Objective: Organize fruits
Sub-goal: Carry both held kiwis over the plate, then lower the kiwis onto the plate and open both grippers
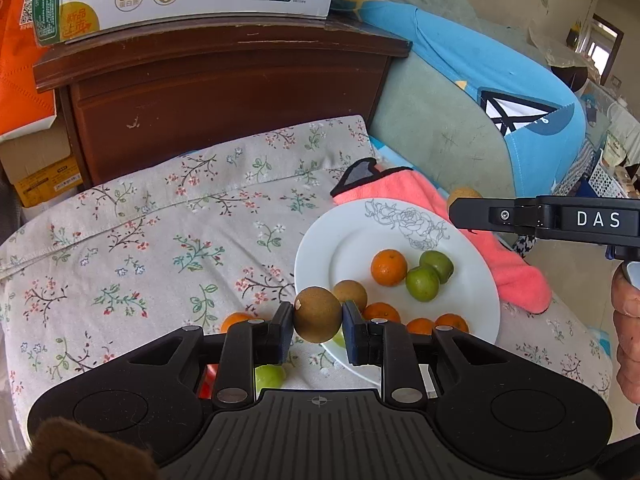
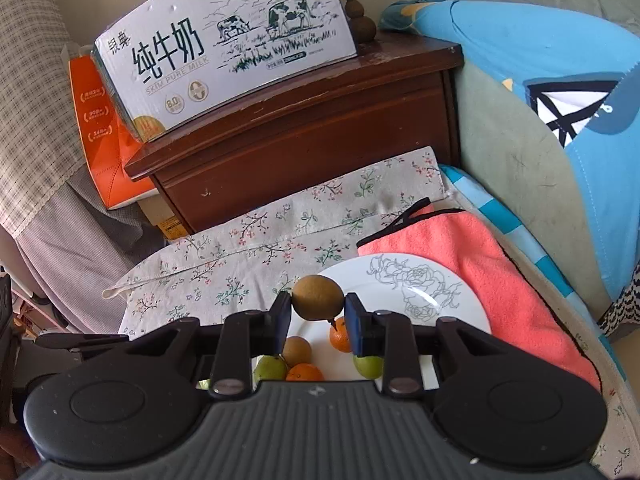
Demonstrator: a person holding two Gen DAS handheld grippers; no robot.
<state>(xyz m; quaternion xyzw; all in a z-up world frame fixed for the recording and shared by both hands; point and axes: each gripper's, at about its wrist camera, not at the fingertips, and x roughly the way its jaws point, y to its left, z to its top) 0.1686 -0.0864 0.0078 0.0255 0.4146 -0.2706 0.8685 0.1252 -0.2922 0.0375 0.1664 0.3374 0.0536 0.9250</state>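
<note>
Grippers both clamped: left gripper (image 1: 317, 316) on a brown fruit (image 1: 318, 314), right gripper (image 2: 317, 312) on another brown fruit (image 2: 318, 297), above white plate (image 1: 344, 240) holding oranges, maybe limes

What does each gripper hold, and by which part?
The left gripper pinches a brown round fruit across its sides. The right gripper pinches another brown fruit across its sides.

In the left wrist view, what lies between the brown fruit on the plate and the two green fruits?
An orange lies between the brown fruit and the two green fruits on the white plate, as the left wrist view shows.
</note>
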